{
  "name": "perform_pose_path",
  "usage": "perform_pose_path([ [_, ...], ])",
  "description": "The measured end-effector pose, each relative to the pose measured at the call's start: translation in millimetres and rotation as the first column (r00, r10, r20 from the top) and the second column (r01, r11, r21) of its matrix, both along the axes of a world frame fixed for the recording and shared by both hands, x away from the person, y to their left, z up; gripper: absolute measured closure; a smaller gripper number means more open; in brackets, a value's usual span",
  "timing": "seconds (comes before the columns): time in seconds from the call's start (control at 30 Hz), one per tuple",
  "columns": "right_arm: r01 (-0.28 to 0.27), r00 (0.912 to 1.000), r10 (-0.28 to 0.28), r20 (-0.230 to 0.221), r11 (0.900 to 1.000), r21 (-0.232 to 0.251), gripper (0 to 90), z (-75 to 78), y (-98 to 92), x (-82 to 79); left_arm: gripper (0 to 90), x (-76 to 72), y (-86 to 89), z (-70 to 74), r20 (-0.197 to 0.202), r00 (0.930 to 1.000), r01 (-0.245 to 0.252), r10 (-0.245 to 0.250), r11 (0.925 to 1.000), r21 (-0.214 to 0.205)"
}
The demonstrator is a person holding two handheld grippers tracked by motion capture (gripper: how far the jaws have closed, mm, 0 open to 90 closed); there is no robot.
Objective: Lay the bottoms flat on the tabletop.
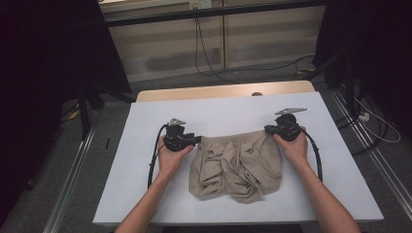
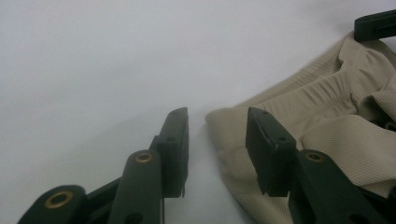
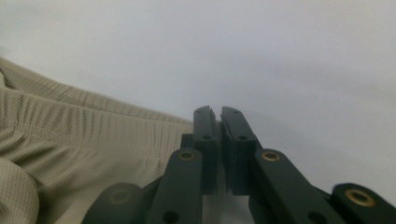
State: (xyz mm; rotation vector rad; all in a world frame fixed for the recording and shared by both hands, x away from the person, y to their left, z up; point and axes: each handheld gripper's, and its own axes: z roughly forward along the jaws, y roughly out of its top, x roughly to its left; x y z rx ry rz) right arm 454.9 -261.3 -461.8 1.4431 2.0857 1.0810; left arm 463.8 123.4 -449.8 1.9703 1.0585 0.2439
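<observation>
Two grippers sit on the white bench, one at each upper corner of a crumpled beige garment. The garment lies near the bench centre, slightly toward 6 o'clock, bunched into loose folds with its ribbed edge running along the top between the two grippers.

Left gripper: held in the left hand at about 9 o'clock from the garment. Jaws point toward 3 o'clock. In the left gripper view the jaws are spread apart; the garment's corner lies between and under them, one jaw resting over the cloth, the other over bare bench. No pinch on the cloth visible. The tip of the other gripper shows at the upper right of that view, at the far end of the ribbed edge.

Right gripper: held in the right hand at about 2 o'clock from the garment's centre. Jaws point toward 9 o'clock. In the right gripper view the jaws are pressed together with almost no gap. The garment's hem runs up to them from the left; whether a fold of cloth is caught between them I cannot tell.

A black cable trails from the left gripper toward 6 o'clock, and another curves past the right forearm. Both forearms enter from 6 o'clock.
</observation>
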Motion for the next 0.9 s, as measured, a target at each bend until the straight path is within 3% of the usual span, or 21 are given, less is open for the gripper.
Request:
perform_pose_path([
  [0.07, -0.001, 1.0000, 0.001, 0.002, 1.0000, 0.000, 83.3, -0.3, -0.2, -0.3, 56.8, 1.5, -2.1, -5.2, -0.009, 1.0000, 0.001, -0.001, 0.9998, 0.018],
  [0.1, -0.002, 1.0000, 0.002, 0.001, 1.0000, -0.003, 81.7, 0.0, -0.1, -0.6, 56.6, 3.0, -2.5, -7.7, -0.014, 0.9999, 0.005, -0.004, 0.9987, 0.051],
  [0.17, -0.001, 1.0000, 0.001, -0.007, 1.0000, -0.003, 77.5, 0.5, -1.2, -1.4, 57.4, 4.7, -2.5, -12.0, -0.023, 0.9997, -0.005, 0.006, 0.9988, 0.049],
  [0.27, -0.021, 0.9995, 0.022, -0.024, 0.9989, 0.042, 76.4, -1.5, -5.3, -3.3, 67.0, 4.6, -2.2, -12.3, -0.027, 0.9996, -0.002, 0.004, 0.9987, 0.051],
  [0.33, -0.025, 0.9993, 0.027, -0.026, 0.9972, 0.070, 76.7, -3.3, -7.3, -5.0, 77.5, 4.8, -0.1, -12.9, -0.072, 0.9970, 0.029, -0.029, 0.9995, 0.009],
  [0.37, -0.027, 0.9992, 0.029, -0.027, 0.9969, 0.075, 77.4, -3.4, -7.5, -5.6, 82.4, 4.1, 0.7, -13.0, -0.079, 0.9961, 0.040, -0.039, 0.9992, 0.009],
  [0.53, -0.037, 0.9990, 0.038, -0.022, 0.9984, 0.043, 84.2, 1.4, -4.2, -7.4, 87.2, 0.7, -1.3, -8.0, -0.053, 0.9983, 0.026, -0.025, 0.9994, 0.022],
  [0.6, -0.032, 0.9994, 0.033, -0.012, 0.9980, 0.055, 84.5, 4.5, -4.5, -8.1, 87.4, 1.5, 2.3, -4.0, -0.046, 0.9989, 0.007, -0.008, 0.9998, -0.017],
  [0.73, -0.037, 0.9987, 0.035, 0.036, 0.9966, 0.074, 84.6, 15.2, -2.6, -10.6, 87.6, -1.1, 7.9, 10.3, 0.015, 0.9999, 0.000, 0.001, 0.9981, -0.062],
  [0.9, -0.049, 0.9926, 0.037, 0.115, 0.9937, 0.101, 84.5, 35.4, 1.4, -15.5, 87.7, -3.8, 16.9, 28.2, 0.089, 0.9956, -0.020, 0.030, 0.9937, -0.110],
])
